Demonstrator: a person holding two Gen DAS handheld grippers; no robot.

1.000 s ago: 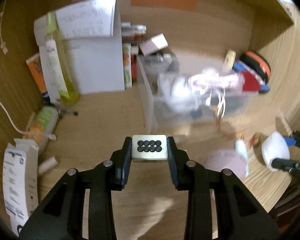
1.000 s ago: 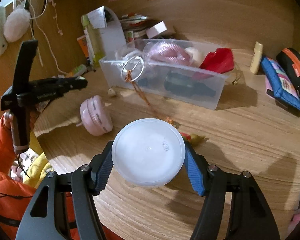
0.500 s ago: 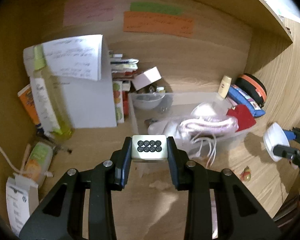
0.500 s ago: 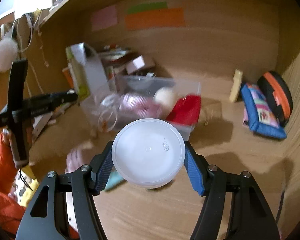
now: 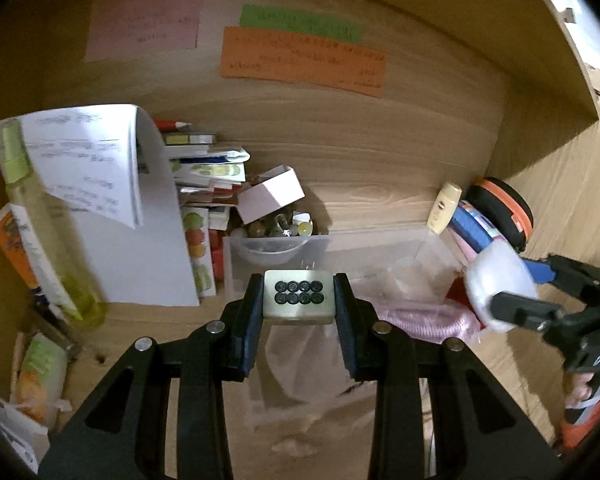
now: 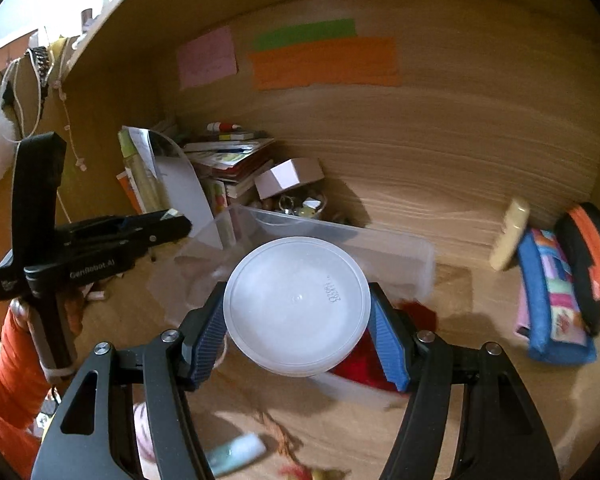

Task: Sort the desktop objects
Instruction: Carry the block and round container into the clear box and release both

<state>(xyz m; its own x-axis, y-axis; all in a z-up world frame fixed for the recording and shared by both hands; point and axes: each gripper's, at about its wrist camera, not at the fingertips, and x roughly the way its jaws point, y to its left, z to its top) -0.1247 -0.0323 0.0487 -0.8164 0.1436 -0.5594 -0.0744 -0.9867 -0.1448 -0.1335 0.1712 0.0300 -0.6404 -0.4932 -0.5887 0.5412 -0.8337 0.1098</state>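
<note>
Above the near end of the clear plastic bin (image 5: pixel 384 252), the left gripper (image 5: pixel 299 298) has its fingers clamped on a small pale block (image 5: pixel 299 295) with eight dark round studs on its face. To the right of the bin in that view, the right gripper (image 6: pixel 296 316) has its blue-padded fingers pressed against the rim of a round white plastic lid (image 6: pixel 297 306), held flat-on to its own camera over the bin's front wall. Inside the bin lie a pink coiled bundle (image 5: pixel 424 318) and a red cloth item (image 6: pixel 364 360). Behind the bin a small pink box (image 5: pixel 271 194) leans on a stack of books (image 5: pixel 204 184). Right of the bin, a blue pouch (image 6: pixel 552 304) and an orange-and-black case (image 6: pixel 592 264) lean at the wooden back wall (image 6: pixel 440 152).
</note>
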